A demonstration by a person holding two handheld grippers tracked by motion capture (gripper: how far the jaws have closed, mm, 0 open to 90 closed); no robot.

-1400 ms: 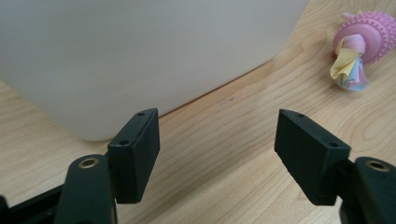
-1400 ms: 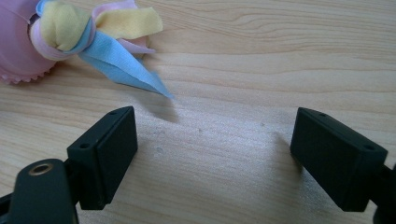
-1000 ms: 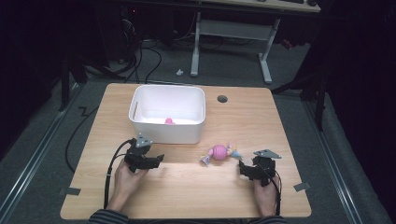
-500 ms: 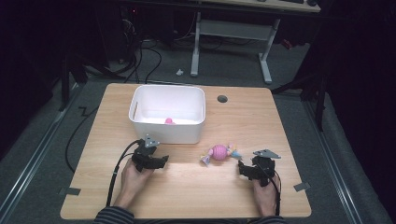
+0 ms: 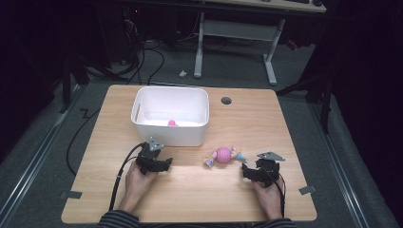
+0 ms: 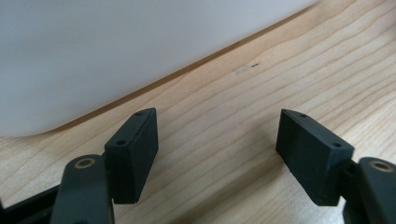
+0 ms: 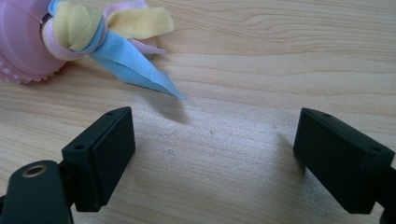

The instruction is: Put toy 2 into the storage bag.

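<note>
A pink ball toy (image 5: pixel 222 155) with yellow, pink and blue cloth tails lies on the wooden table (image 5: pixel 209 199), in front of the white bin (image 5: pixel 166 134). My right gripper (image 5: pixel 245 170) rests on the table just right of the toy, jaws toward it. In the right gripper view the right gripper (image 7: pixel 217 123) is open; its jaws have just been opening with only bare wood between them, and the toy (image 7: pixel 28 42) lies beyond at upper left. My left gripper (image 5: pixel 165 164) sits near the bin's front wall (image 6: pixel 116 46). The left gripper (image 6: pixel 219 126) is open and has just widened, empty.
A small pink object (image 5: pixel 172 123) lies inside the bin. A round cable hole (image 5: pixel 226 100) is in the table behind the bin's right side. Cables trail from both grippers toward the front edge. Dark floor and a desk frame lie beyond the table.
My left gripper has shifted a little to the right and lower, toward the tabletop in front of the bin. The right gripper and the toy have kept their places.
</note>
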